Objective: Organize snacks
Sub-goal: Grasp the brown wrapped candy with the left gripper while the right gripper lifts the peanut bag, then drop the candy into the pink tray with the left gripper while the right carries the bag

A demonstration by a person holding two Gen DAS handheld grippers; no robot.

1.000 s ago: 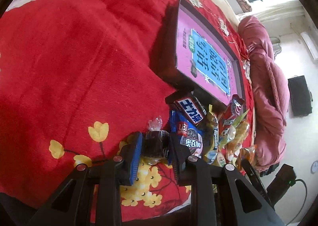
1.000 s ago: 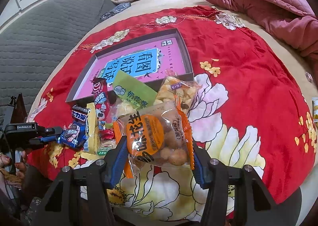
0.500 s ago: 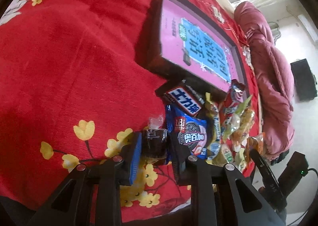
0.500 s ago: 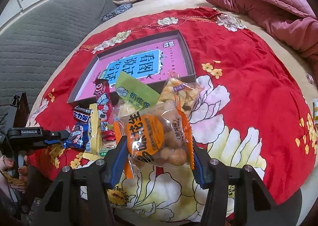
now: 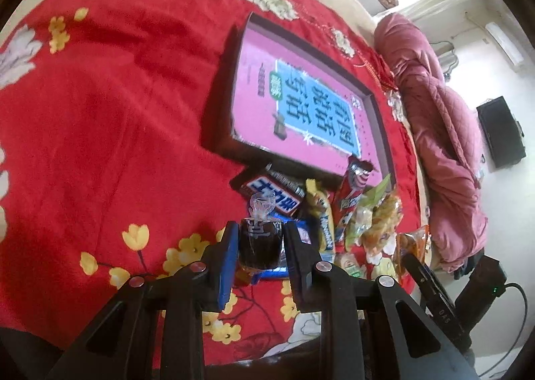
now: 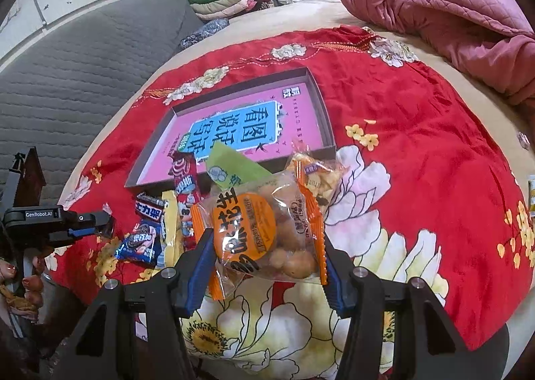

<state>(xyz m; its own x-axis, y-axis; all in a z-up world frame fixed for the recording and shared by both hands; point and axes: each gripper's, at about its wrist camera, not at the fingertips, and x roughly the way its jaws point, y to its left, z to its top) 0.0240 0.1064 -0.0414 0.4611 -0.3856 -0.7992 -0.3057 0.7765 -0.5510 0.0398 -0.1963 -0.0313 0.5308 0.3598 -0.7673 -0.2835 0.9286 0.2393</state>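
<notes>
My left gripper (image 5: pixel 260 239) is shut on a small dark wrapped candy (image 5: pixel 259 243) with a clear twisted end, held just above the red cloth. Behind it lie a Snickers bar (image 5: pixel 274 194), a blue Oreo pack (image 6: pixel 140 241), a yellow bar (image 5: pixel 324 222) and a red stick pack (image 5: pixel 351 192). My right gripper (image 6: pixel 265 246) is shut on an orange bag of round snacks (image 6: pixel 267 232). A shallow box with a pink bottom (image 6: pixel 240 125) lies beyond the pile, also the box (image 5: pixel 301 109) in the left wrist view. The left gripper (image 6: pixel 100 221) shows at the left of the right wrist view.
A red flowered cloth (image 6: pixel 418 152) covers the bed. A crumpled pink quilt (image 6: pixel 451 18) lies at the far right, and a grey quilted cover (image 6: pixel 83 62) to the left. Another snack bag (image 6: pixel 317 172) and a green packet (image 6: pixel 230 166) lean by the box's near wall.
My left gripper has risen with the candy, lifting it off the cloth, and the box has come more fully into view. The right gripper and its bag have stayed put.
</notes>
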